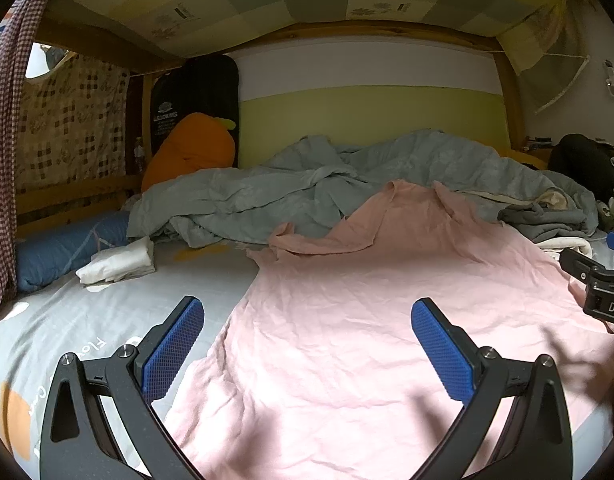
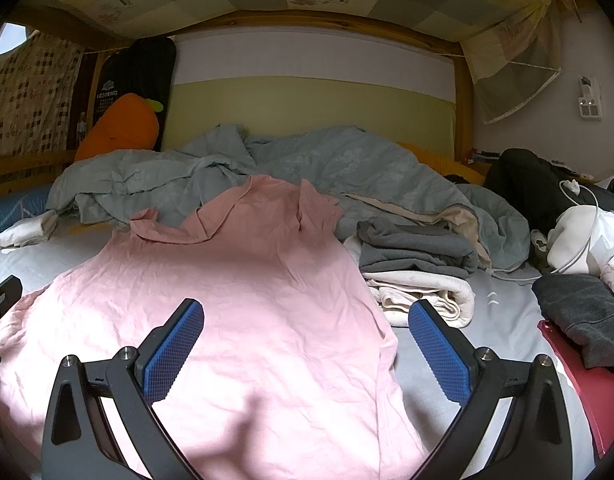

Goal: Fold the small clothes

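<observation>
Two grippers hover over the bed point(image 1: 87, 320), each with its jaws spread wide and nothing between them. Going left to right: at about nine o'clock in the left wrist view lies a small white folded cloth point(image 1: 119, 262) beside a blue bolster point(image 1: 67, 246), with a grey-green quilt point(image 1: 307, 184) heaped behind toward twelve o'clock. The left gripper point(image 1: 307, 352) is poised above the near left part of the pink shirt point(image 1: 387, 300), its left finger over bare sheet and its right over the fabric. The shirt lies spread and creased, hem toward the cameras, collar and short sleeves rumpled against the quilt at twelve o'clock. The right gripper point(image 2: 307, 352) straddles the shirt's right side edge, one finger over pink cloth, the other over grey sheet. At about two o'clock from it sits a stack of folded clothes point(image 2: 419, 272), grey on cream, just beside the shirt.

Judging by this, the shirt is laid out but no fold is made yet; the step in hand looks like the approach to a first grasp. The next move would call for lowering both grippers onto matching points, probably the hem corners or side edges, and pinching a single layer cleanly.
</observation>
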`<state>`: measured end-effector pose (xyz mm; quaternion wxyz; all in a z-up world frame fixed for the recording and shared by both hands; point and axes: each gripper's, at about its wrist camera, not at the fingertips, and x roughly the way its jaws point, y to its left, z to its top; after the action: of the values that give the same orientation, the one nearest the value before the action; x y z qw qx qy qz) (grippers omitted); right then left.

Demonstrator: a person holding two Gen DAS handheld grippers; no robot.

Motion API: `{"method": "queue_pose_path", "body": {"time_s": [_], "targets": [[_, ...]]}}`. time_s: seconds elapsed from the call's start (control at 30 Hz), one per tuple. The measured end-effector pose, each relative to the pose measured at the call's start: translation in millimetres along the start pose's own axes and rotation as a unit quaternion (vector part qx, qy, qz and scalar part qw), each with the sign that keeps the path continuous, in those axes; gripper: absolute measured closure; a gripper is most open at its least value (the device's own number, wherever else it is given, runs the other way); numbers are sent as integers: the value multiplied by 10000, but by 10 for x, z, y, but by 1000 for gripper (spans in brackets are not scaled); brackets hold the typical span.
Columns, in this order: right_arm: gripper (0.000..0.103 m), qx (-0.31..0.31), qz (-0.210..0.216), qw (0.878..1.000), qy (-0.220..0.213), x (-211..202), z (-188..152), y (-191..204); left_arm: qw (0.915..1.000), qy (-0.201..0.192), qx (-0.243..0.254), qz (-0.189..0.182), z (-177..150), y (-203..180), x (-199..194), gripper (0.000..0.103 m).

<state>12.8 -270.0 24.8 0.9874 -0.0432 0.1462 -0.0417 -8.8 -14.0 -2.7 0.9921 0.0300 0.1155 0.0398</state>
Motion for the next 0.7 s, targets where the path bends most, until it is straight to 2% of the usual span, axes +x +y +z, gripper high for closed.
{"method": "queue_pose_path", "body": {"time_s": [0.7], "targets": [[1,-24,11,10000,10,0,6,4,10000,1,11,-1,-5,-4,-6,0]]}}
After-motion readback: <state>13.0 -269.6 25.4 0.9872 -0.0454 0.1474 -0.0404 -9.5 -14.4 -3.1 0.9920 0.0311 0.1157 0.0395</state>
